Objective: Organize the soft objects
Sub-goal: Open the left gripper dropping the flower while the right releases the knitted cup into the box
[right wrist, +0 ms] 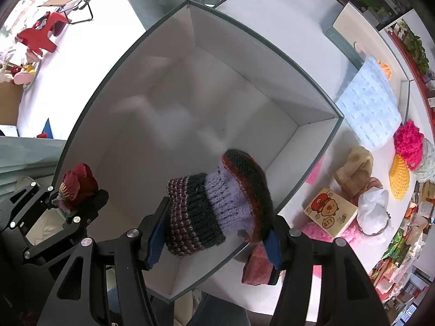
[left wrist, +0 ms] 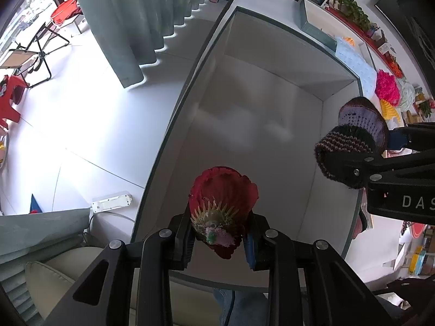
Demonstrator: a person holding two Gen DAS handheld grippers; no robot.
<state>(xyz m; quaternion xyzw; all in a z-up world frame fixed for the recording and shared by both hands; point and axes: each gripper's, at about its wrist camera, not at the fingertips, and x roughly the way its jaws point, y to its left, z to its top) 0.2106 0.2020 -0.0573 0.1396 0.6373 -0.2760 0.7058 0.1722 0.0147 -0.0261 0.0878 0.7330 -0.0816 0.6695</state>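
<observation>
A large white box (left wrist: 334, 89) with a grey rim stands open on the white table; it also shows in the right wrist view (right wrist: 312, 135). My left gripper (left wrist: 220, 241) is shut on a red fabric flower (left wrist: 223, 195) above the box's near end. My right gripper (right wrist: 214, 233) is shut on a striped knitted hat (right wrist: 217, 203) above the box's right side. The hat (left wrist: 353, 141) and the flower (right wrist: 78, 184) each show in the other view.
Right of the box lie a light blue knitted cloth (right wrist: 369, 106), a pink pom-pom (right wrist: 410, 141), a yellow knit (right wrist: 399, 179), a tan plush (right wrist: 353, 168), a cartoon carton (right wrist: 330, 212) and pink pieces (right wrist: 258, 266). A second box (right wrist: 345, 32) stands behind.
</observation>
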